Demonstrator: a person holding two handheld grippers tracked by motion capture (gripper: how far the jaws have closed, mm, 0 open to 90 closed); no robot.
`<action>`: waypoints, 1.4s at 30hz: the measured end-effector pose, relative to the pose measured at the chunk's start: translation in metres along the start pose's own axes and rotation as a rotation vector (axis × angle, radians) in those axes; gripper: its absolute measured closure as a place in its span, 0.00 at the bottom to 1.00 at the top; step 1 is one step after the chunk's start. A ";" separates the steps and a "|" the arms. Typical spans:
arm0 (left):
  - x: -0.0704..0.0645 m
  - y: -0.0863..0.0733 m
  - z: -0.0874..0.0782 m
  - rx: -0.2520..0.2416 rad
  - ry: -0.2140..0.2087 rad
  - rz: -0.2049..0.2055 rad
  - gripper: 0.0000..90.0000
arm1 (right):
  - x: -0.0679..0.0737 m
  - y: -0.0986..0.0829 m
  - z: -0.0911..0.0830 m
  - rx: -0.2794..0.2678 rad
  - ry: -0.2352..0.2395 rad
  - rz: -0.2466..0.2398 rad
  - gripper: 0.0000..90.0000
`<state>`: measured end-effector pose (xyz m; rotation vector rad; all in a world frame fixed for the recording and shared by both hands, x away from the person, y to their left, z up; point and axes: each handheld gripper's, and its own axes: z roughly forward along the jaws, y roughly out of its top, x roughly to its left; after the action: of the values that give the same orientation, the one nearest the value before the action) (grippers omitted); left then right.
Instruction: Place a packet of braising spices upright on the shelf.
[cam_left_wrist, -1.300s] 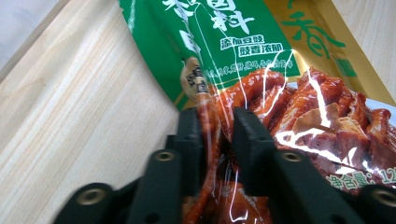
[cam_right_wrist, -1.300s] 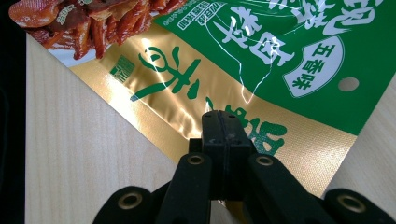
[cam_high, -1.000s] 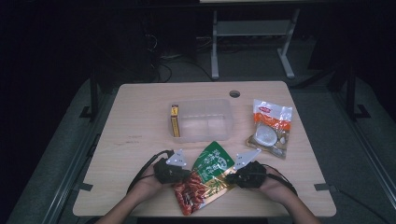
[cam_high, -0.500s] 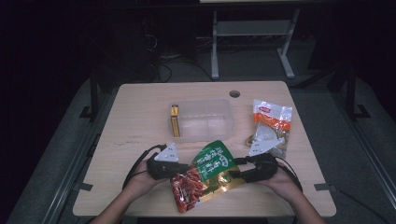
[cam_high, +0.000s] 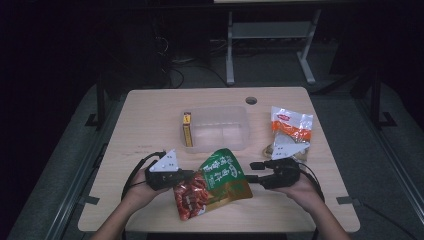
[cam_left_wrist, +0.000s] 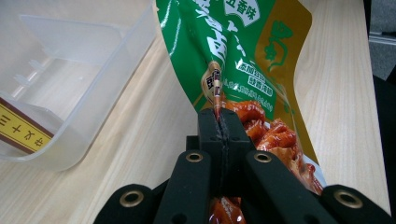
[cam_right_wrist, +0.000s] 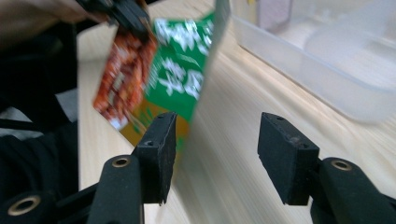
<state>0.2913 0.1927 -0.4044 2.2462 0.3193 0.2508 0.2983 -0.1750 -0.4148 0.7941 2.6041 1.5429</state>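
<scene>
In left tongs (cam_left_wrist: 218, 122) | snack pouch (cam_high: 215, 182): green-gold, red food print

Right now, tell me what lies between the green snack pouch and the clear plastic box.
Only bare table. In the high view and the left gripper view, a strip of wood separates the green snack pouch from the clear plastic box; they do not touch.

The right gripper (cam_high: 252, 171) has let go of the snack pouch (cam_high: 216, 182) — jaws now spread. The pouch has shifted slightly left, seemingly — held by the left gripper (cam_high: 186, 175) alone.
</scene>
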 end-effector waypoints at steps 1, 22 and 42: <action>0.000 0.000 0.000 -0.001 -0.003 0.002 1.00 | 0.001 0.003 0.002 -0.004 0.005 0.002 0.52; -0.003 0.004 -0.014 -0.069 -0.012 0.023 1.00 | -0.007 0.031 0.043 0.063 0.139 -0.027 0.94; 0.004 -0.004 -0.019 -0.130 -0.043 0.045 0.99 | -0.005 0.029 0.032 -0.007 0.302 0.005 1.00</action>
<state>0.2897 0.2099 -0.3952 2.1290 0.2236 0.2396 0.3230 -0.1398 -0.4081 0.6079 2.7968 1.8003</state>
